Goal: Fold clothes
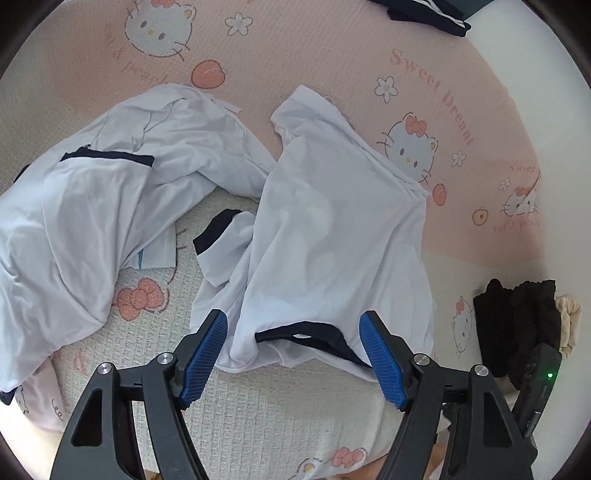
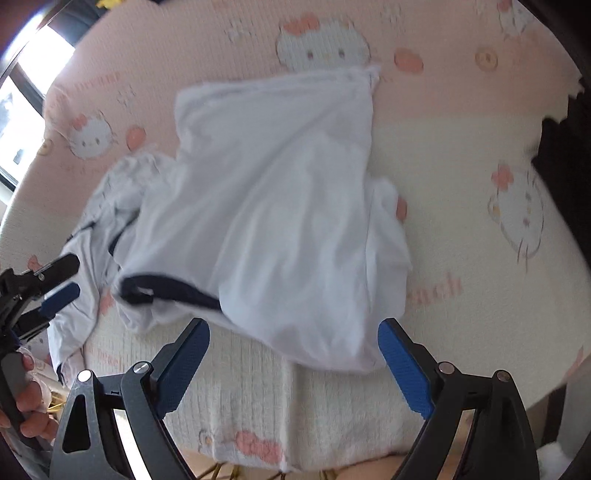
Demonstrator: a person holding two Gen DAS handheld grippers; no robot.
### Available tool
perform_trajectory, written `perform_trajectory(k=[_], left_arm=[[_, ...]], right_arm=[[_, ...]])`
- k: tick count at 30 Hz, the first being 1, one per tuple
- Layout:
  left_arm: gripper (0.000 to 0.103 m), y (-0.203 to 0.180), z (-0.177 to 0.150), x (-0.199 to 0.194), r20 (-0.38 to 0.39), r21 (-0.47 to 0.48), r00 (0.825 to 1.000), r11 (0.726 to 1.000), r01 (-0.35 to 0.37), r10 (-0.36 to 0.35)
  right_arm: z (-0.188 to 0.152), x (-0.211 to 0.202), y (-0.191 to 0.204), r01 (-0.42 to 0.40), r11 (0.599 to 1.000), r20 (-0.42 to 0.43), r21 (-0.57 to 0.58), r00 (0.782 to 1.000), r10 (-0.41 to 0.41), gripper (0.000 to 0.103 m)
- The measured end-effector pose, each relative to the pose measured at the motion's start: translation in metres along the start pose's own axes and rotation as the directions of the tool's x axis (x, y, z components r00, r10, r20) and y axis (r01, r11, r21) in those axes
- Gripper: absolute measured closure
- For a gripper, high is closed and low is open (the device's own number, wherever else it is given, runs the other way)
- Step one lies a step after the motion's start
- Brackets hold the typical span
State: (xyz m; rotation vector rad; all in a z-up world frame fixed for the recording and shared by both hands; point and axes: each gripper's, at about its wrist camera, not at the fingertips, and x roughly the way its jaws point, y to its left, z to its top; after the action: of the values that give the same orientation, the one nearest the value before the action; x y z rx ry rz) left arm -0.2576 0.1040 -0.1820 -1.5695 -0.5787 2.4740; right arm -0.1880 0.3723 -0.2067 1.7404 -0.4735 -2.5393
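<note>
Pink and cream bedding printed with cartoon cats, bows, peaches and flowers [image 1: 325, 59] covers the bed and fills both views.

Both tools point steeply down at it. The left tool [image 1: 293, 354] has its blue-padded fingers [image 1: 205, 354] spread wide, with nothing pressed between them. In the right wrist view it enters from the left edge, and the fingers of the hand [image 2: 31, 402] that carries it curl round its handle at the lower left. The right tool [image 2: 293, 363] is also spread wide and grips nothing; that view is blurred.

A white short-sleeved shirt with navy trim [image 1: 332, 229] lies spread and wrinkled on the bedding. Its navy-edged neck opening [image 1: 306, 338] lies between the left tool's fingers, just beyond their tips, and the right-hand pad appears to reach the cloth there. In the right wrist view the shirt's near rounded edge [image 2: 325, 343] lies between the right tool's fingertips, close to the right-hand pad.

A second white garment with navy trim [image 1: 81, 206] is crumpled to the left of the shirt, their cloth meeting in the middle. A dark navy garment with white stripes [image 1: 428, 14] lies at the far edge. A black crumpled cloth [image 1: 513, 321] sits by the right edge.
</note>
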Motion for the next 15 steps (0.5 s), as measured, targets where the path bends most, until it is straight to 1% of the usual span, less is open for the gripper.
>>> perform_trajectory(k=[1,4,5,7,9,12,15], left_arm=[[0.030,0.000,-0.001,0.002,-0.007,0.003,1.000,1.000,-0.009,0.009],[0.030,-0.003,-0.003,0.005,-0.007,0.048,0.998,0.997,-0.057,0.057],[0.030,-0.003,-0.003,0.005,-0.005,0.058,0.998,0.996,-0.067,0.067],[0.030,-0.002,-0.004,0.008,-0.008,0.050,0.998,0.997,-0.063,0.064],[0.030,0.002,-0.004,0.010,-0.023,0.021,0.999,0.999,-0.038,0.038],[0.030,0.005,-0.004,0.014,-0.033,-0.008,0.999,1.000,-0.021,0.021],[0.030,0.001,-0.005,0.020,-0.031,0.021,0.998,0.998,-0.058,0.059]], right_arm=[[-0.002,0.003,-0.001,-0.019,1.000,-0.022,0.025,1.000,0.020,0.010],[-0.006,0.000,-0.001,-0.089,0.993,-0.013,0.077,0.996,0.091,0.010],[-0.007,-0.002,0.002,-0.061,0.996,-0.002,0.060,0.998,0.062,0.011],[-0.010,-0.005,0.007,-0.004,1.000,0.018,0.011,1.000,0.004,0.010],[-0.011,-0.008,0.013,0.051,0.998,0.036,-0.048,0.998,-0.050,0.010],[-0.010,-0.004,0.008,0.065,0.996,0.029,-0.057,0.998,-0.063,0.010],[-0.010,0.001,0.002,0.072,0.996,0.019,-0.054,0.997,-0.071,0.010]])
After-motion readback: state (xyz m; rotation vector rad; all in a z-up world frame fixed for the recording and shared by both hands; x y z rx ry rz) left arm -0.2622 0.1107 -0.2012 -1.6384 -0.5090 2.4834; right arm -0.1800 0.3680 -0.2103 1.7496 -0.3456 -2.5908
